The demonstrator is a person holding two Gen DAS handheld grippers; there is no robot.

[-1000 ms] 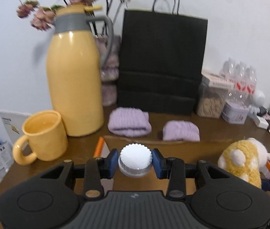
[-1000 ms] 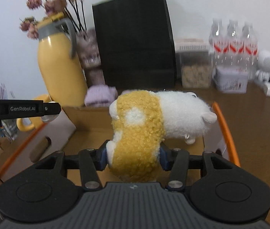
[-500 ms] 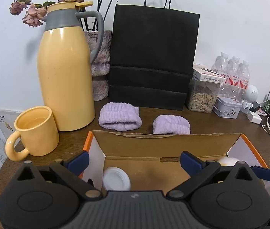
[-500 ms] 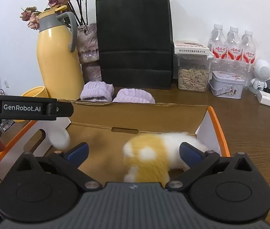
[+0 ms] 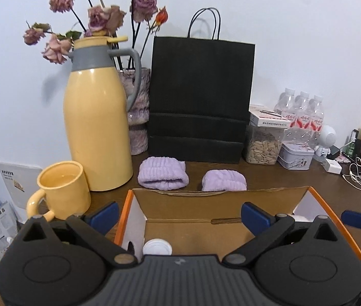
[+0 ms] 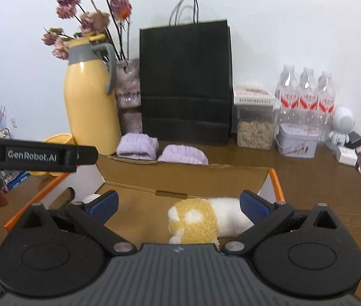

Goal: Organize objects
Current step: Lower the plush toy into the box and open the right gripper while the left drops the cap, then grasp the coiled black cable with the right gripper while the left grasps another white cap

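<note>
Left gripper gapes wide, released, a white lid lying below it in the cardboard box. Right gripper spread wide too, the plush toy loose beneath it on the box floor.

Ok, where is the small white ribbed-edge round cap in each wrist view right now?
Left wrist view: the small white ribbed-edge round cap lies on the cardboard box floor, bottom centre-left, just above the camera housing.
Right wrist view: only a white sliver shows at the box's left end, behind the blue finger pad.
Shared landmark: the tall black paper bag behind the box.
</note>
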